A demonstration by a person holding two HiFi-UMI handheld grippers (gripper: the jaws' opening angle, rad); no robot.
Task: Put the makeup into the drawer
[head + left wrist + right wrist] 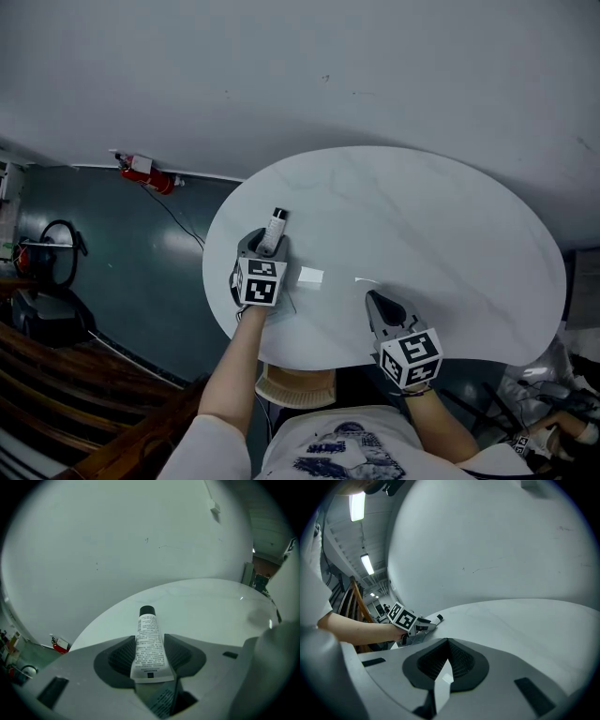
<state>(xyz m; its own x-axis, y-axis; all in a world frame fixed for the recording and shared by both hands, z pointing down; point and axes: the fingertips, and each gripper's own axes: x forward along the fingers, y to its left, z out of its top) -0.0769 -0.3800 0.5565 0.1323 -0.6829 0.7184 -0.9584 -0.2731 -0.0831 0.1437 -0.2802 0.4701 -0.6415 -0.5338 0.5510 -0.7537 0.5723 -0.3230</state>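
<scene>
Left gripper view: left gripper [149, 638] clasps the makeup tube [148, 629] lengthwise, pointing toward the table's [211, 603] far edge; right gripper [448, 641] clenched.

Glossy marble-look table [450, 234], smooth plastic tube [149, 627] (printed), matt grey left tongs [149, 643], ribbed pads [123, 656]

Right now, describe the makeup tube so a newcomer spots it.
On the white oval table, look near its left edge, where the left gripper is. The tube sits between its jaws: white with small print and a black cap, unlike the flat white slip beside it.
</scene>
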